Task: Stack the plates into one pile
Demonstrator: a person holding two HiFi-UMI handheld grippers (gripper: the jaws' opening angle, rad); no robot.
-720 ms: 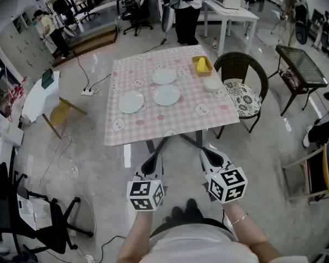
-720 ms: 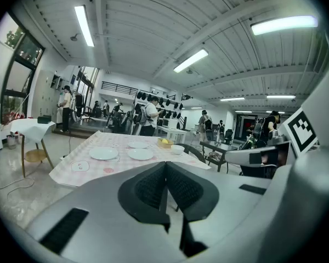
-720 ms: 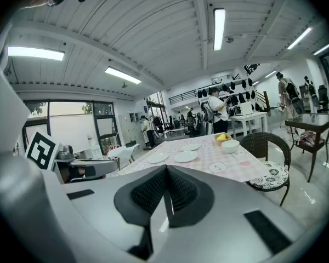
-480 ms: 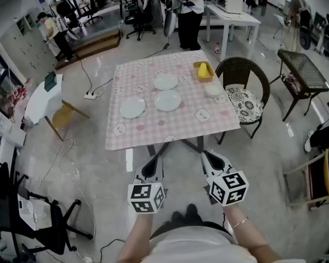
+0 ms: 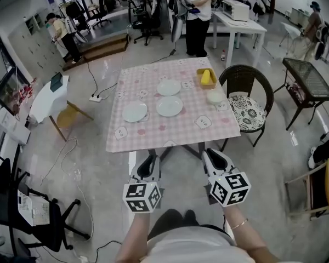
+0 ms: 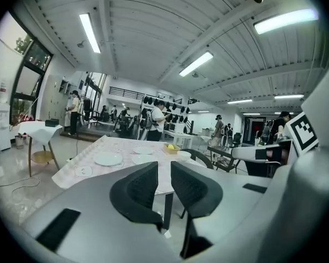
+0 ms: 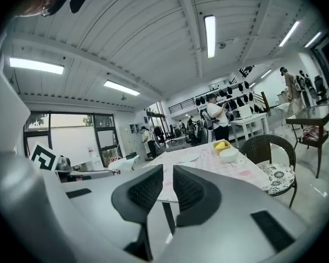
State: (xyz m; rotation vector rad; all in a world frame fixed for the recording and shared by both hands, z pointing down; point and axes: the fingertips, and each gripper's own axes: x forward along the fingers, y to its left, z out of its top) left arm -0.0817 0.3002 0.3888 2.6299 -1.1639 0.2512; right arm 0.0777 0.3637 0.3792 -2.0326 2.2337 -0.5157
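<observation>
Between the jaws of the left gripper (image 6: 164, 175) a narrow gap stood open and held nothing; the jaws of the right gripper (image 7: 168, 175) stood apart by an even narrower gap, likewise empty. Both grippers were held side by side over the floor, short of the near edge of the table (image 5: 170, 136) and pointing toward it. On its pink checked cloth lay three white plates, unstacked: the left plate (image 5: 135, 112), the middle plate (image 5: 169, 106) just beside it, and the far plate (image 5: 169, 87) close behind the middle one. Near the right edge sat a small white bowl (image 5: 214, 97), and at the far right corner a yellow tray (image 5: 205, 78). A wicker chair (image 5: 247, 100) with a patterned cushion stood at the table's right side, and a person (image 5: 196, 10) stood beyond the far edge.
</observation>
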